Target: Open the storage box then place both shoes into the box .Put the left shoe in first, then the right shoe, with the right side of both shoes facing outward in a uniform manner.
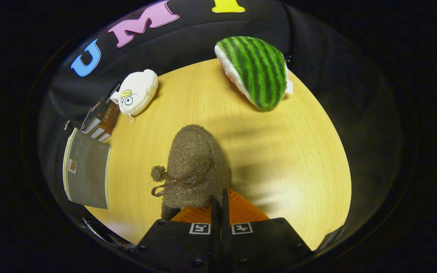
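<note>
While the camera is looking down along the fingers, the scene is reading as follows.

Gripper: the gripper (220, 201) is sitting at the near edge of the scene, its two fingers lying side by side with barely a slit between them.

Jaws: they are standing very narrow, nearly together; the heel rim of the shoe seems to be pinched in that slit, but the contact itself is hidden, so I cannot tell for sure that both fingers are pressing on it.

Shoe: a brown fuzzy shoe (194, 167) is lying just ahead of the fingers, toe pointing far, heel touching the fingertips; a brown lace bow with a pom-pom is hanging off its left side.

Desk: a light wooden desk (298, 159) is carrying everything, its bare right part catching soft shadows.

Storage box: a grey box (86, 174) with a pale edge and a small square tab is lying at the desk's left edge, well apart from the shoe; whether it is open is not clear.

Watermelon plush: a green striped watermelon plush (258, 70) is resting at the far right, beyond the fingers.

White plush: a white plush (137, 93) with cartoon eyes is sitting far left.

Brown carton: a brown carton (102, 119) is lying just beside the white plush, between it and the grey box.
</note>
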A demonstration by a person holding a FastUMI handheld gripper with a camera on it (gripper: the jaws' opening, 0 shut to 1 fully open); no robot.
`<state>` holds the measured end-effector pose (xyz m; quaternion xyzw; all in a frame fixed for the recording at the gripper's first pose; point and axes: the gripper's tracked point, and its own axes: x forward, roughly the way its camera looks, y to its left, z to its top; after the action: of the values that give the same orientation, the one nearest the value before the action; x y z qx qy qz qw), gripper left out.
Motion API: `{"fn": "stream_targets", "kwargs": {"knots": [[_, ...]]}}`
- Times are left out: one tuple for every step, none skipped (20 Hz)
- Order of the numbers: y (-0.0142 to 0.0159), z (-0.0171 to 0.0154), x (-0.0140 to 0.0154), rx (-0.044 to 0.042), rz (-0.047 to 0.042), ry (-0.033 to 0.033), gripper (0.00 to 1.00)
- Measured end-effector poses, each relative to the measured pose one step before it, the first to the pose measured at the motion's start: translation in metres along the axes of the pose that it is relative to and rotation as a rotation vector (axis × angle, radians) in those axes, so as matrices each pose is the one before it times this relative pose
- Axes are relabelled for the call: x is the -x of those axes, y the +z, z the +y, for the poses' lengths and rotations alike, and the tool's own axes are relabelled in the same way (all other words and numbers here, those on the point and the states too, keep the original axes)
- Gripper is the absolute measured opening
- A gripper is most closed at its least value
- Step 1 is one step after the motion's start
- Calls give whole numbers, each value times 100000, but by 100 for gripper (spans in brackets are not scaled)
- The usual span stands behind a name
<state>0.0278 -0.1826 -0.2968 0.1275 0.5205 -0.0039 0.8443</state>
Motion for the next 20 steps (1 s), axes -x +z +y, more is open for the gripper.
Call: {"fn": "stream_targets", "kwargs": {"knots": [[355, 1108, 878, -139, -573, 1150, 5], [436, 1521, 1015, -1140, -592, 2007, 5], [239, 1791, 945, -1472, -93, 2862, 5], [352, 2038, 875, -1680, -604, 2951, 5], [330, 1873, 754, -1007, -773, 2241, 5], [333, 1870, 528, -215, -803, 1356, 5], [208, 1757, 471, 310, -947, 1038, 5], [273, 1931, 362, 601, -874, 966, 5], [162, 1924, 224, 369, -653, 996, 5], [114, 2034, 218, 232, -389, 1142, 5], [210, 1872, 240, 167, -998, 1323, 5], [257, 1990, 265, -17, -1093, 1036, 5], [164, 1862, 65, -39, -980, 920, 5], [645, 1125, 155, -263, -1022, 933, 5], [131, 1835, 149, -711, -727, 1084, 5], [138, 1882, 25, -852, -765, 1335, 5], [-470, 2006, 326, -1395, -853, 1272, 5], [34, 1650, -266, -1755, -372, 969, 5], [-174, 1612, -388, -1746, -110, 942, 5], [-278, 1465, -438, -1533, 128, 763, 5]]}}
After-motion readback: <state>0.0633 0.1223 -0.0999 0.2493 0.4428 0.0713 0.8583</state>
